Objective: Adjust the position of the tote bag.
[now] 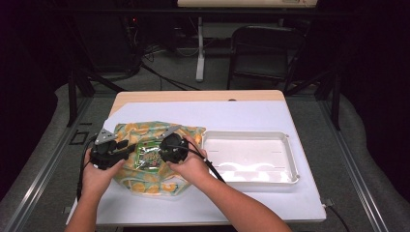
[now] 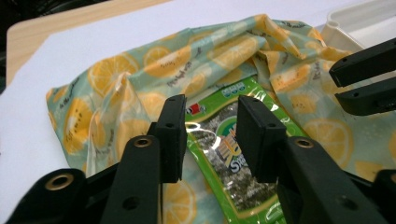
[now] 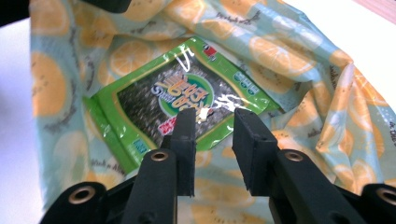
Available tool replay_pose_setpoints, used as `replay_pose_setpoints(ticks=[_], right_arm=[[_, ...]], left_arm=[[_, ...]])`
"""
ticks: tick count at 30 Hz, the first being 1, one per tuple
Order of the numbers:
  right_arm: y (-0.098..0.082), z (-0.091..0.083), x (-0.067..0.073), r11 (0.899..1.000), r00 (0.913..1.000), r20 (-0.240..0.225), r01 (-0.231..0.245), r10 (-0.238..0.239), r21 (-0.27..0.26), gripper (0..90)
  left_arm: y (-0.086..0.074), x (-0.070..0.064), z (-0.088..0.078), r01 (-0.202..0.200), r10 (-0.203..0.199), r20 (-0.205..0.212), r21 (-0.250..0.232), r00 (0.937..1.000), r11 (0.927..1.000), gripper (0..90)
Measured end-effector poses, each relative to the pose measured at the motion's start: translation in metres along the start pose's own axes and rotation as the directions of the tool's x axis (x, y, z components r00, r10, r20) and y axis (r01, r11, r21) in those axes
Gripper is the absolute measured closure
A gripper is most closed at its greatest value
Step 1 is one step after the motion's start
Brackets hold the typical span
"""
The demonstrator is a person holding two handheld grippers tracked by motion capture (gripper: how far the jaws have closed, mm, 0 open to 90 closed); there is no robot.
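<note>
The green packet (image 3: 180, 105) carried a round emblem with large white Korean-style lettering, too glary and tilted to read. In the left gripper view the same packet (image 2: 224, 154) showed a white word starting with "S", the rest cut off by glare. The lemon cloth (image 2: 140, 88) under the packet bore small dark script lines repeated across it, too fine to make out.

White-covered table (image 1: 241, 116) with lemon-print cloth (image 1: 140, 133) at left, white tray (image 1: 290, 150) at right
</note>
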State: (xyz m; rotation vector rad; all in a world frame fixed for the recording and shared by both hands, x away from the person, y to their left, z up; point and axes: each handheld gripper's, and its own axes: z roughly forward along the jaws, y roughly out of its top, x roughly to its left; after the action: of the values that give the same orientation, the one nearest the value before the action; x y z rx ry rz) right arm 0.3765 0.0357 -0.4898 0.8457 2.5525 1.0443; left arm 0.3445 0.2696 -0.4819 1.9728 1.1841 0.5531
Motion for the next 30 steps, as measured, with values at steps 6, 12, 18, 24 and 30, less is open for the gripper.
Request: replay_pose_setpoints(ticks=[6, 12, 18, 24, 30], right_arm=[[-0.013, -0.005, 0.009, 0.999, 0.9994, -0.010, 0.034, -0.034, 0.013, 76.7], [-0.027, -0.003, 0.012, 0.998, 0.9990, -0.031, 0.034, -0.033, 0.046, 78.8], [-0.040, 0.003, 0.017, 0.996, 0.9986, -0.040, 0.039, -0.036, 0.082, 78.8], [-0.044, 0.008, 0.023, 0.992, 0.9969, -0.052, 0.064, -0.059, 0.106, 78.3], [-0.049, 0.014, 0.027, 0.990, 0.9968, -0.055, 0.064, -0.058, 0.123, 77.9]], left_arm=[[-0.008, -0.004, -0.006, -0.023, 0.024, -0.012, 0.023, 0.9996, 0.9995, 73.3], [-0.023, -0.012, -0.003, -0.041, 0.042, -0.012, 0.069, 0.9990, 0.9967, 75.4], [-0.041, -0.017, 0.001, -0.079, 0.080, -0.001, 0.142, 0.9968, 0.9868, 75.8], [-0.058, -0.018, 0.003, -0.073, 0.072, 0.016, 0.179, 0.9973, 0.9810, 75.7], [-0.064, -0.015, 0.000, -0.057, 0.052, 0.033, 0.177, 0.9981, 0.9825, 74.3]])
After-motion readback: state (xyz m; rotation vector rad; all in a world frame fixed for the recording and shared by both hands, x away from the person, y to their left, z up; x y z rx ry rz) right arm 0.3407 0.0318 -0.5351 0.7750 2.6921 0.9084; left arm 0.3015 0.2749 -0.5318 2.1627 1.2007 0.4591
